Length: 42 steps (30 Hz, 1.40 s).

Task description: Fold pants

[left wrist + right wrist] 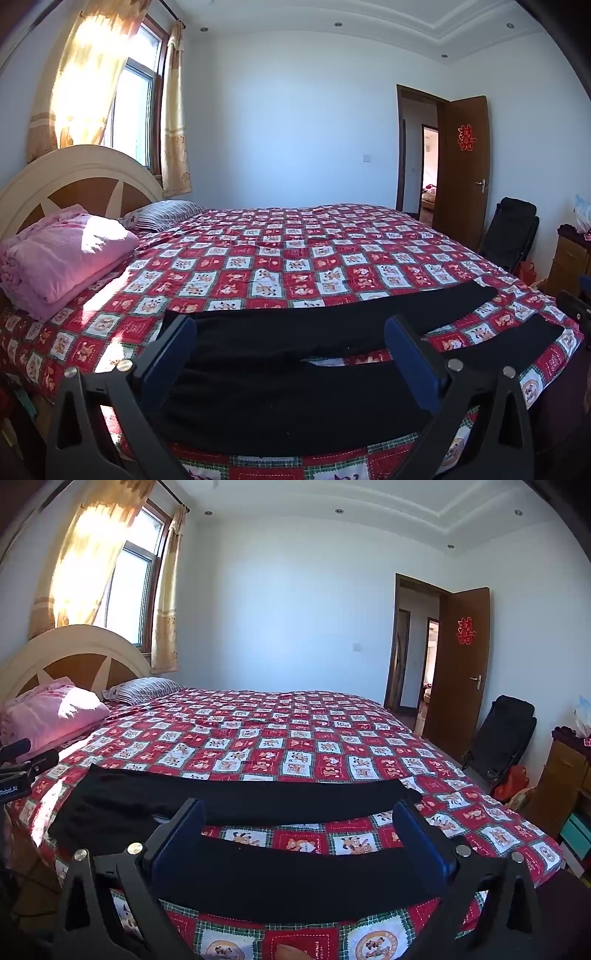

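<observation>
Across the near edge of the bed's red-and-white checked cartoon quilt (280, 254) lie the black fabric pants (295, 332), legs spread apart. Left gripper (291, 354) and right gripper (299, 834) hover with jaws released, holding nothing. Only the right view shows the teal drawer (576, 834).

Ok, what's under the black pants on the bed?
The pants lie spread flat on the red-and-white patterned bedspread, which shows around them and in the gap between the two legs. Whatever is directly beneath the fabric is covered and cannot be seen.
</observation>
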Available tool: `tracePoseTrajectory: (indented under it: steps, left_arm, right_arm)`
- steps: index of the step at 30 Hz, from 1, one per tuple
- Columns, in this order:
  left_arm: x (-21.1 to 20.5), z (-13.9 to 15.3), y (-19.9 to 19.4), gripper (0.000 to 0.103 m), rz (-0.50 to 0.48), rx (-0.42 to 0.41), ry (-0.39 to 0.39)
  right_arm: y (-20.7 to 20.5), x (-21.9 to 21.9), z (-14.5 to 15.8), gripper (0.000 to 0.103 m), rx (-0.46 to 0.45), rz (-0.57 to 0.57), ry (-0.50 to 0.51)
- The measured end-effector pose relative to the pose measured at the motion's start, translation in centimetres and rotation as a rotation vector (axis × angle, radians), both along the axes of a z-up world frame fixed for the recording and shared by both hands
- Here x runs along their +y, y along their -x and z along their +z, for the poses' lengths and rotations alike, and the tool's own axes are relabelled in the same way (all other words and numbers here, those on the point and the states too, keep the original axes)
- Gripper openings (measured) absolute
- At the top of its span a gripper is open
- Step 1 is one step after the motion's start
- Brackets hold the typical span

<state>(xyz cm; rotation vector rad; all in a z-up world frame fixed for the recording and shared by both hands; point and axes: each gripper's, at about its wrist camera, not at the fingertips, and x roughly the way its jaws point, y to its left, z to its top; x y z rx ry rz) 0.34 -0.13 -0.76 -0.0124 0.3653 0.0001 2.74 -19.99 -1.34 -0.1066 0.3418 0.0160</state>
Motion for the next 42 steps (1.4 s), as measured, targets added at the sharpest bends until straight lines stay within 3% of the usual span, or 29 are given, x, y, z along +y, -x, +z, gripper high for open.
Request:
tracePoseTrajectory:
  steps: [42]
  left_arm:
    - [-0.24,-0.73,0.05,0.103,0.001,0.014,0.015]
  right_arm:
    - [-0.13,0.11,-0.82,0.102,0.017,-0.002,0.015]
